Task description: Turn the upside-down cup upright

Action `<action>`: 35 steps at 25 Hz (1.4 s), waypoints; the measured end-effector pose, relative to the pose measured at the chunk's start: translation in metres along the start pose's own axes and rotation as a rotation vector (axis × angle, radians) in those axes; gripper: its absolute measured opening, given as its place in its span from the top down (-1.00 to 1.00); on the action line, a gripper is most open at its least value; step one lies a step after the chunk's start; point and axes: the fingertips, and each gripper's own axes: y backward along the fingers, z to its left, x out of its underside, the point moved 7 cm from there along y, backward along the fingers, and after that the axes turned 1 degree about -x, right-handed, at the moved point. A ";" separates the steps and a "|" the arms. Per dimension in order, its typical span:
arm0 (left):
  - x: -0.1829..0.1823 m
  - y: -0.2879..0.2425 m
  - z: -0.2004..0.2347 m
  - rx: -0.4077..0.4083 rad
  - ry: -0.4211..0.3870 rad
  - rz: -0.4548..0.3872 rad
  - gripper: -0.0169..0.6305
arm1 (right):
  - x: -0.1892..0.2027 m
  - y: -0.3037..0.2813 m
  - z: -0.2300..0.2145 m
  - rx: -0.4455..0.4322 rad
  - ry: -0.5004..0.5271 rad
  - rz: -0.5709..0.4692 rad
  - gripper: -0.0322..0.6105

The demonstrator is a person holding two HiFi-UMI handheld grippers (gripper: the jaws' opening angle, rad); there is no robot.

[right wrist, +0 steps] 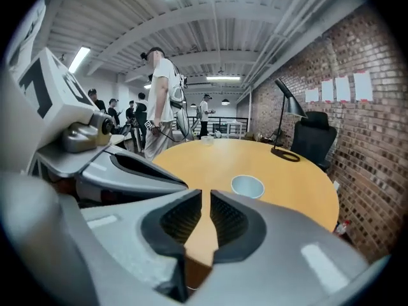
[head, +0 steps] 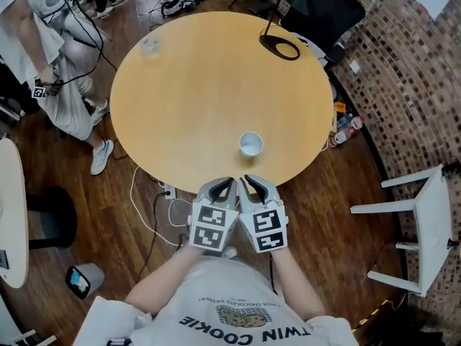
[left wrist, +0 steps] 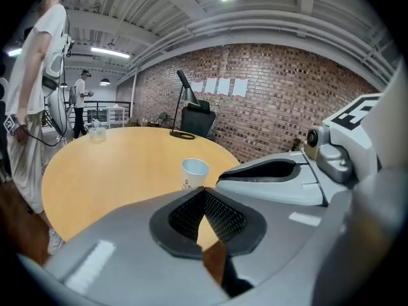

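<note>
A white paper cup (head: 251, 144) stands upright, mouth up, on the round wooden table (head: 187, 85), near its front edge. The same cup (left wrist: 194, 173) shows a little beyond the jaws in the left gripper view, and in the right gripper view the cup (right wrist: 247, 186) sits just right of the jaws. My two grippers hang side by side at the table's near rim, short of the cup. The left gripper (head: 229, 183) (left wrist: 204, 190) has its tips touching with nothing in them. The right gripper (head: 249, 181) (right wrist: 205, 197) shows a narrow slit between its pads, with nothing between them.
A clear plastic cup (head: 150, 45) stands at the table's far left. A black lamp base (head: 281, 47) sits at the far right, with a black office chair (head: 320, 9) behind it. A person (head: 50, 63) stands left of the table. A white chair (head: 425, 229) is at right; cables (head: 155, 215) lie on the floor.
</note>
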 end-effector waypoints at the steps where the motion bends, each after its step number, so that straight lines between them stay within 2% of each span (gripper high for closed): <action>1: -0.004 -0.004 0.008 0.004 0.002 -0.001 0.94 | -0.004 -0.008 -0.003 0.004 0.026 0.018 0.79; 10: -0.029 -0.026 0.064 0.031 0.036 -0.005 0.94 | -0.024 -0.070 -0.026 0.068 0.304 0.239 0.67; 18: -0.033 -0.040 0.089 0.032 0.059 0.006 0.94 | -0.014 -0.105 -0.039 0.061 0.428 0.400 0.67; 24: -0.038 -0.050 0.091 0.024 0.063 0.011 0.94 | -0.009 -0.108 -0.046 0.032 0.437 0.469 0.70; 28: -0.034 -0.060 0.085 0.025 0.074 0.006 0.94 | -0.004 -0.105 -0.047 -0.001 0.397 0.464 0.83; 35: -0.047 -0.063 0.071 0.012 0.064 0.002 0.94 | -0.010 -0.095 -0.048 -0.060 0.314 0.422 0.84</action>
